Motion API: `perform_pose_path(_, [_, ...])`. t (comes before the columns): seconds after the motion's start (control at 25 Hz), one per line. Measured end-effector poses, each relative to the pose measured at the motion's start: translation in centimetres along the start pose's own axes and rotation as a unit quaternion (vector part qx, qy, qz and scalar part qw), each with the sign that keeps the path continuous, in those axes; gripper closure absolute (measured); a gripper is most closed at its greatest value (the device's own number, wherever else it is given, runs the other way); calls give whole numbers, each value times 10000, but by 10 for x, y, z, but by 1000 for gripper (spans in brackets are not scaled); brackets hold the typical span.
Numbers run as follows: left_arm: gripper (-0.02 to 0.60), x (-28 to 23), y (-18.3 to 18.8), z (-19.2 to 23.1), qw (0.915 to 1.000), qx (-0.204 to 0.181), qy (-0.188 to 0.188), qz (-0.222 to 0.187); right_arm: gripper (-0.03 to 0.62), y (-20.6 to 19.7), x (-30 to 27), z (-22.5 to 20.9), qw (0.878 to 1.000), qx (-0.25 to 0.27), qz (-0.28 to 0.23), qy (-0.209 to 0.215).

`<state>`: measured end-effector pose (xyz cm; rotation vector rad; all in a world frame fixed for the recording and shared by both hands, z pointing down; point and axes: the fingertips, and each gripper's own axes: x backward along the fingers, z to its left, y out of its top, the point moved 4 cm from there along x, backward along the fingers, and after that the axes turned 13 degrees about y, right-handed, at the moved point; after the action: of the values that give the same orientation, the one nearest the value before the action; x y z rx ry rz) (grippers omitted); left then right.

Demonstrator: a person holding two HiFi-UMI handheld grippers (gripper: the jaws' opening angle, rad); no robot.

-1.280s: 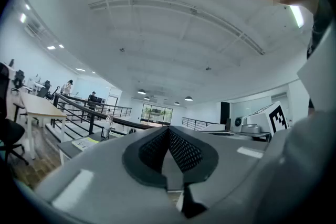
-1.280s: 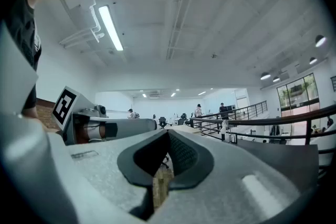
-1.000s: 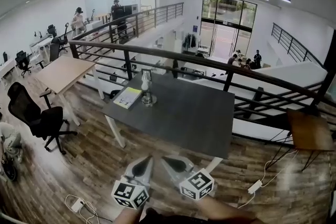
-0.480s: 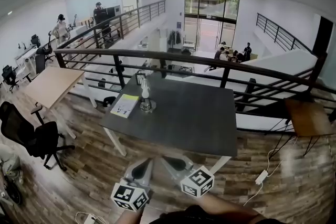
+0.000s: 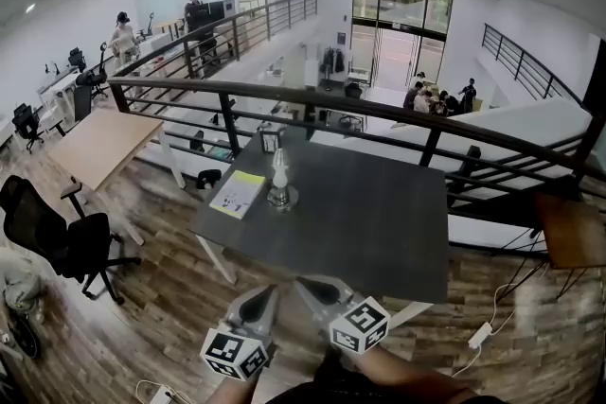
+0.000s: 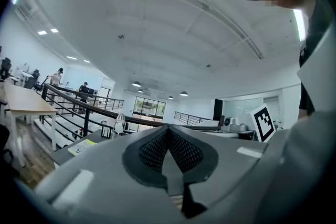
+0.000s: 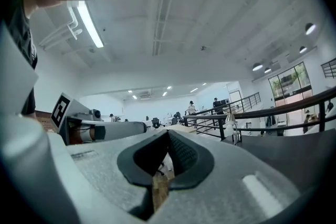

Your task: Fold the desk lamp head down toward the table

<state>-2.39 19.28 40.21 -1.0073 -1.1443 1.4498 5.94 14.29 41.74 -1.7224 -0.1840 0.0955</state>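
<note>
Your left gripper (image 5: 263, 296) is clenched, its dark pads meeting at the tip with nothing between them. Your right gripper (image 5: 312, 290) is clenched too and also empty. Both are held side by side, low in front of you over the wooden floor (image 5: 170, 298), just short of the near edge of the dark surface (image 5: 379, 222). The desk lamp (image 5: 280, 180) stands upright on its round base towards the far left part of that surface, well apart from both grippers. A yellow booklet (image 5: 238, 194) lies just beside the lamp on its left, and a small frame (image 5: 271, 141) stands behind it by the railing (image 5: 379, 109).
</note>
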Motion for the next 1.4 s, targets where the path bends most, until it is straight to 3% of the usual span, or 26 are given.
perform_pose_path(0.28, [580,-87,2,27,9997,48,256,-14,592,8,-33,-85,9995,-28,93,293])
perform_pose_path(0.64, [580,-189,-6,31,9988,120,470,37,591,10,-43,-194,9973,-233,345,606])
perform_pose_path(1.0, [580,-238,-2,47,9979,81,635,78,591,20,-58,-245,9961,-189,421,747])
perform_pose_path(1.4, [580,-281,-5,100,9986,82,469,234,576,28,-110,-284,9962,-67,547,681])
